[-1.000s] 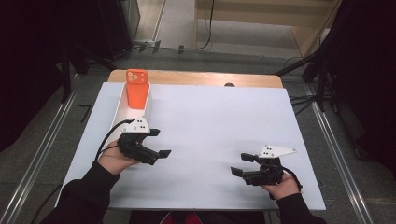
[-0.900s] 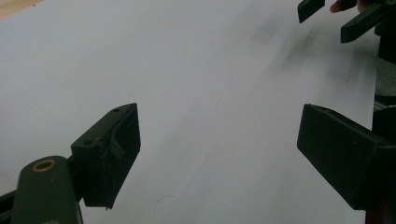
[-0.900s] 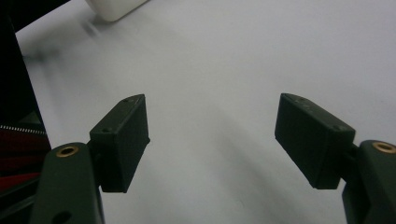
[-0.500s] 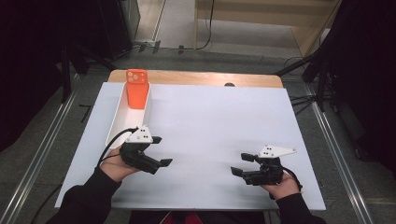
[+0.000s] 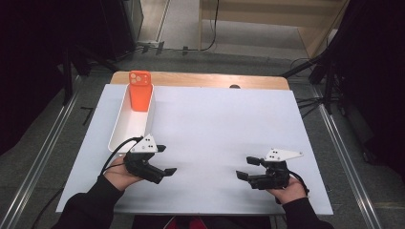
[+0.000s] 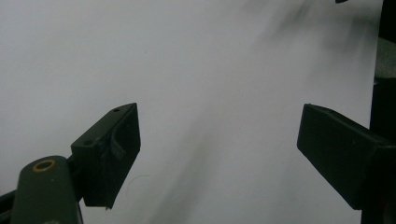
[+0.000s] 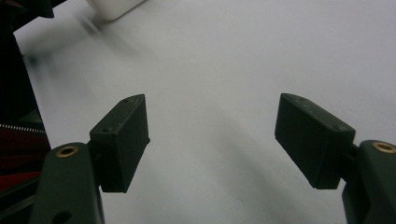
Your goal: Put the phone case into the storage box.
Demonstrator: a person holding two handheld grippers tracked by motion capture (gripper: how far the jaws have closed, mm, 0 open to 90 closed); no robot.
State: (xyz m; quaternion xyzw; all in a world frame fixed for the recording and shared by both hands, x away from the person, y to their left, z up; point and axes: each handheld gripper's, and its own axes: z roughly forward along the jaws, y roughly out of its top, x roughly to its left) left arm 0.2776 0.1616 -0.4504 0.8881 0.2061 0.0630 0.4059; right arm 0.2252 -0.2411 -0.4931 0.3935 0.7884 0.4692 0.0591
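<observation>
The orange phone case [image 5: 140,90] is seen leaning upright at the far end of the long white plastic tray [image 5: 125,129]. The left gripper [image 5: 165,160] and right gripper [image 5: 246,168] are held with jaws spread, empty, well apart from it. The case could be toppled by a careless reach. The white table sheet [image 5: 215,124] is bordered by dark floor and cables.
</observation>
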